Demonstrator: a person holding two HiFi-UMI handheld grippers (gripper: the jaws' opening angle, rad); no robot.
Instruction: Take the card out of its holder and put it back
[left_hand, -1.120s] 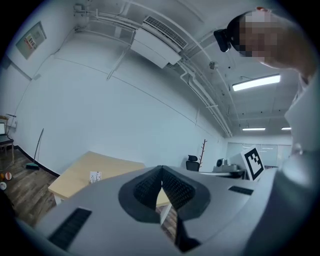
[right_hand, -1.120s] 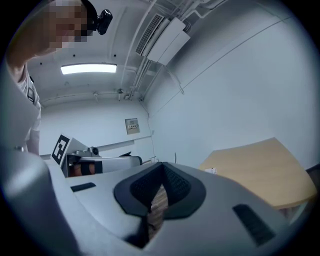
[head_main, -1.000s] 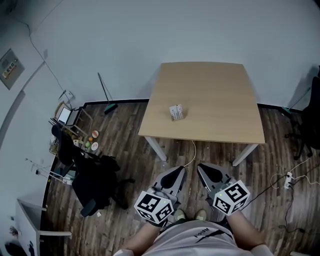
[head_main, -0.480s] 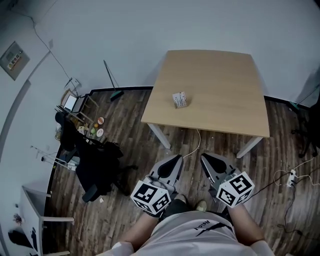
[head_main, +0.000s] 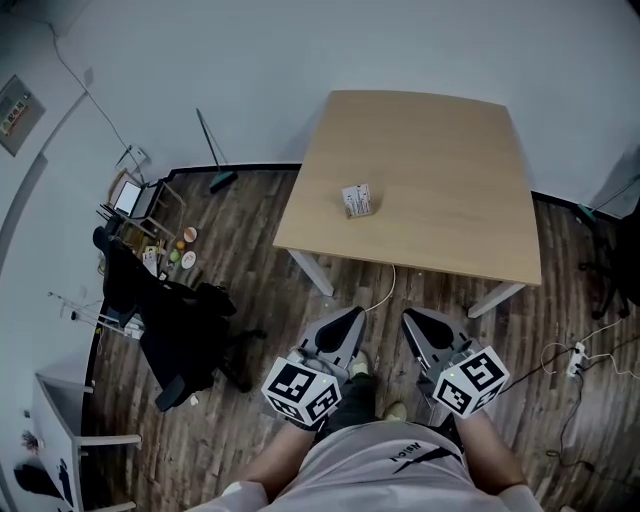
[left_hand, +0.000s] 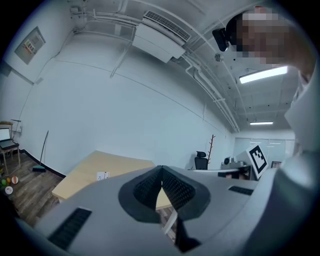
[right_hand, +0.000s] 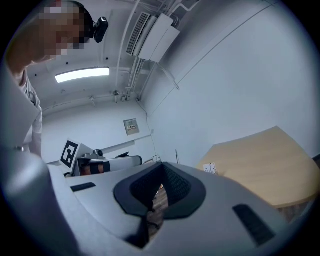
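Note:
A small white card holder (head_main: 356, 200) with a card in it stands on the light wooden table (head_main: 440, 150), near the table's left front part. The holder (left_hand: 101, 176) also shows small and far in the left gripper view, and the holder (right_hand: 210, 169) in the right gripper view. Both grippers are held low, close to the person's body and well short of the table. My left gripper (head_main: 355, 316) is shut with nothing in it. My right gripper (head_main: 407, 318) is shut too, jaws together and empty.
A dark wood floor (head_main: 250, 260) lies between me and the table. A black office chair (head_main: 185, 345) and a small cluttered stand (head_main: 140, 215) are at the left. A broom (head_main: 212, 160) leans on the wall. Cables and a power strip (head_main: 575, 360) lie at the right.
The view has shifted slightly; the table now sits a little higher and nearer in the head view. Both grippers stay shut and low by the body.

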